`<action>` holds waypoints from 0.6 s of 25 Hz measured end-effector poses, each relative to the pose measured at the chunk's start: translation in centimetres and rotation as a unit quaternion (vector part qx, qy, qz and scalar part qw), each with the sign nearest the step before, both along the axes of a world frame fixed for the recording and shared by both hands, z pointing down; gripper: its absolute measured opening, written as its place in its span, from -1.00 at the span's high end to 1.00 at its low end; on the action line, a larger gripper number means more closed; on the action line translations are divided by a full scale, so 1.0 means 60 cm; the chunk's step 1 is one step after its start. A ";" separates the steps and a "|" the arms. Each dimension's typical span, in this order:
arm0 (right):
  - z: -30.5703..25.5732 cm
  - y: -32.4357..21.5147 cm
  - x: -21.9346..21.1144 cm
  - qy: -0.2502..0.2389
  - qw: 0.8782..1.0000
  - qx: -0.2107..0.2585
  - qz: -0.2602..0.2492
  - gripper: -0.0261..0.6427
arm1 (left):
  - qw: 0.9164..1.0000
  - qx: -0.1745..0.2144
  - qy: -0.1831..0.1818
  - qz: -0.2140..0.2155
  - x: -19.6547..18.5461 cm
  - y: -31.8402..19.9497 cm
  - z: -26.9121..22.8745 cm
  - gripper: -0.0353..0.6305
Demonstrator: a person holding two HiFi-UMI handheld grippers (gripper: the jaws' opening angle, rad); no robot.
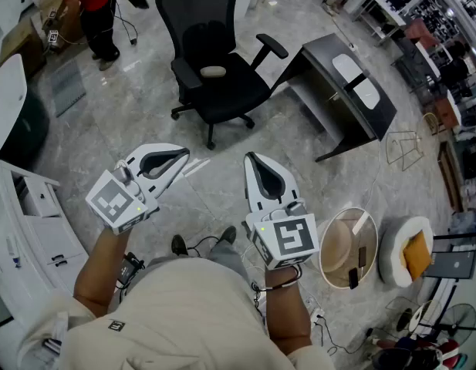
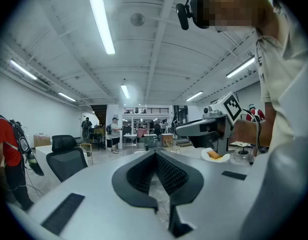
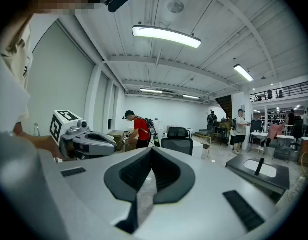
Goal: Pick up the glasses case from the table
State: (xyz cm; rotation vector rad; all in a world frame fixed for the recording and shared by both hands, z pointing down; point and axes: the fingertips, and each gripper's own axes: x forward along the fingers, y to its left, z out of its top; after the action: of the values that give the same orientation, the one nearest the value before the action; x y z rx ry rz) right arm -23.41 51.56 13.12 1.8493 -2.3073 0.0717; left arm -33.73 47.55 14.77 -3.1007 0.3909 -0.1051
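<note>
In the head view the person stands on the floor and holds both tools out in front, above the floor and well apart from any furniture. The left claw [image 1: 180, 160] and the right claw [image 1: 251, 163] are both closed and hold nothing. I judge that the task is only at its start: the approach is not yet made. A dark tabletop [image 1: 324, 58] stands beyond the office chair [image 1: 214, 75], and two pale oblong things [image 1: 350, 68] lie on it; the glasses case may be one of them, but I cannot tell. The next move calls for going to that tabletop and opening one claw. Near the person's right, a round beige basket [image 1: 335, 245] holds a slim dark thing, and a white round container [image 1: 393, 247] holds an orange thing [image 1: 416, 254]. In the left gripper view the left claw [image 2: 154, 154] is pressed together, empty. In the right gripper view the right claw [image 3: 151, 151] is also together and empty, with the tabletop [image 3: 248, 176] off to the right.
</note>
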 end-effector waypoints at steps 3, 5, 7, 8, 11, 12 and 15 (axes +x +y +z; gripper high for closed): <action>0.005 -0.007 -0.005 0.001 1.000 -0.001 0.003 0.86 | 1.000 -0.001 0.001 0.003 -0.005 -0.007 0.005 0.85; 0.007 -0.014 -0.009 0.001 1.000 -0.002 0.005 0.86 | 1.000 -0.001 0.001 0.006 -0.009 -0.013 0.008 0.85; 0.008 -0.021 -0.013 0.001 1.000 -0.003 0.006 0.86 | 1.000 -0.002 0.000 0.007 -0.012 -0.021 0.009 0.85; 0.008 -0.024 -0.014 0.001 1.000 -0.005 0.008 0.86 | 1.000 -0.003 0.000 0.008 -0.013 -0.025 0.008 0.85; 0.008 -0.032 -0.017 -0.001 1.000 -0.006 0.010 0.86 | 1.000 -0.004 -0.001 0.009 -0.015 -0.035 0.007 0.85; 0.007 -0.035 -0.017 -0.004 1.000 -0.005 0.009 0.86 | 1.000 -0.004 -0.001 0.010 -0.015 -0.037 0.007 0.85; 0.006 -0.042 -0.013 -0.027 1.000 0.001 0.007 0.85 | 1.000 -0.004 -0.002 0.010 -0.012 -0.044 0.009 0.85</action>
State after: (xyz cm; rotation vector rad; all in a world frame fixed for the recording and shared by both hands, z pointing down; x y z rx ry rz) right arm -24.19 49.04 13.45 1.8870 -2.3308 0.1230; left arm -34.43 44.93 15.33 -3.1106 0.3612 -0.1130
